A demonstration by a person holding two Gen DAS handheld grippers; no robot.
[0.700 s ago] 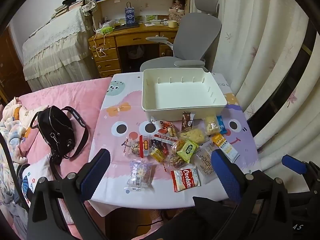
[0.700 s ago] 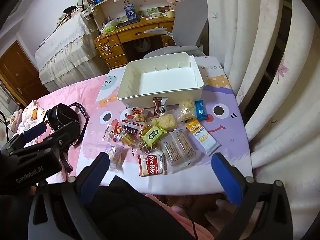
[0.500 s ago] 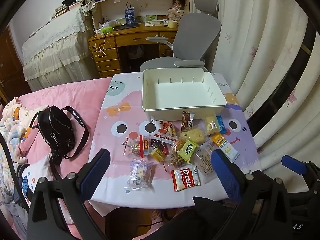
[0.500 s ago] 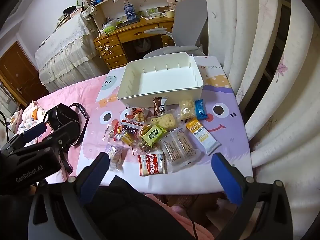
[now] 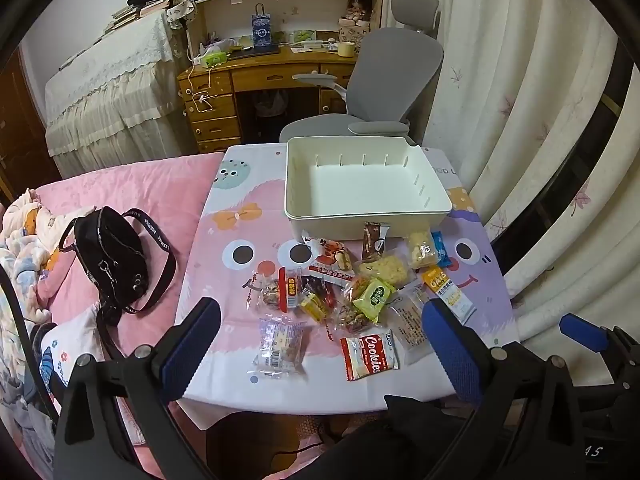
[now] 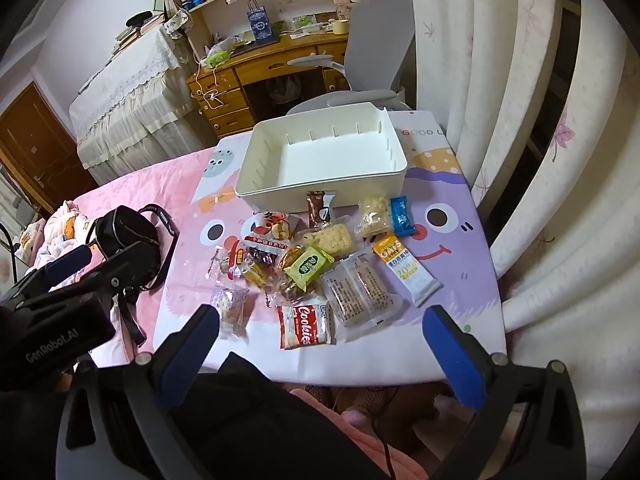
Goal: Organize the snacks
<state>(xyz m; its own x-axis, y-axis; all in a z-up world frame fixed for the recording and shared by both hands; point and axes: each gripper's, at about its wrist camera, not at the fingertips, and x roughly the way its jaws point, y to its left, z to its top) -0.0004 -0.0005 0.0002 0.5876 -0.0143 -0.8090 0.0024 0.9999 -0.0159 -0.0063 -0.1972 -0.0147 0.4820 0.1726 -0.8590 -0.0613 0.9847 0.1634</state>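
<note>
Meanwhile left claw (image 5: pixel 320 334), right claw (image 6: pixel 322 338) both wide, empty; oats bar (image 6: pixel 406 270) long axis slanting toward bin (image 6: pixel 280 194).

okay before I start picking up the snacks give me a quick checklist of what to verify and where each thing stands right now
1. White bin empty, ready to fill: ok.
2. Left gripper jaws open, nothing between them: ok.
3. Right gripper jaws open, nothing between them: ok.
4. Cookies packet lies clear at the pile's near edge: ok.
5. Oats bar lies apart, easy to take: ok.
6. Middle snacks overlap, green packet on top: not ok.
</note>
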